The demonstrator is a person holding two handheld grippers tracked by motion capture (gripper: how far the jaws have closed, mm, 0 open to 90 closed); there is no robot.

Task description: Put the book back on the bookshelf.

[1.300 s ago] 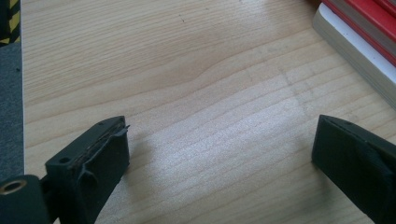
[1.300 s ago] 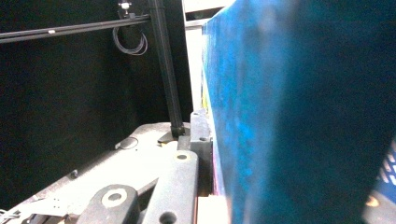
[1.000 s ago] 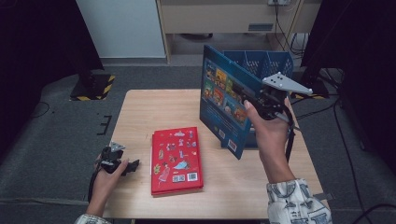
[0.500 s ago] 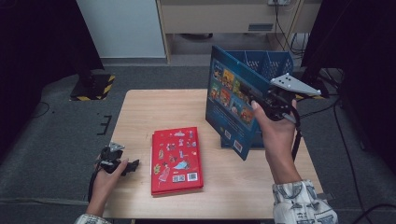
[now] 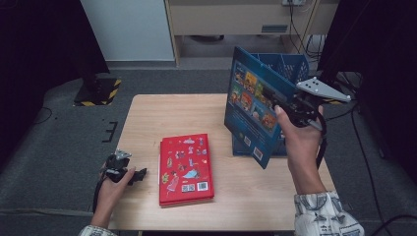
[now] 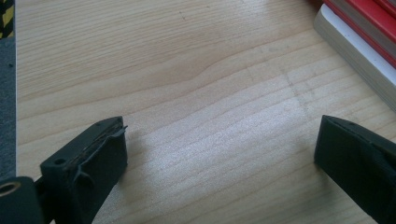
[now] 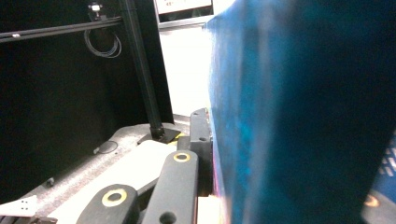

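Wooden table (image 5: 147, 118) is carrying red book (image 5: 186, 167) near front edge. Right gripper (image 5: 287, 110) is clamping blue book (image 5: 251, 105) upright over right edge. Left gripper (image 5: 135, 175) is resting released at front-left corner.

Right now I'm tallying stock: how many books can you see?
2: a red book flat on the table, a blue book held up by the right gripper. The basket may hide more.

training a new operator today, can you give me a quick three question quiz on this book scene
1. True or false: the right gripper holds the blue book lifted off the table.
2. Which book lies flat on the table? A) red book B) blue book C) both
3. Fill in: the left gripper's jaws stand ____ over bare wood, beside the red book.

Key: 1 true; 2 A; 3 open
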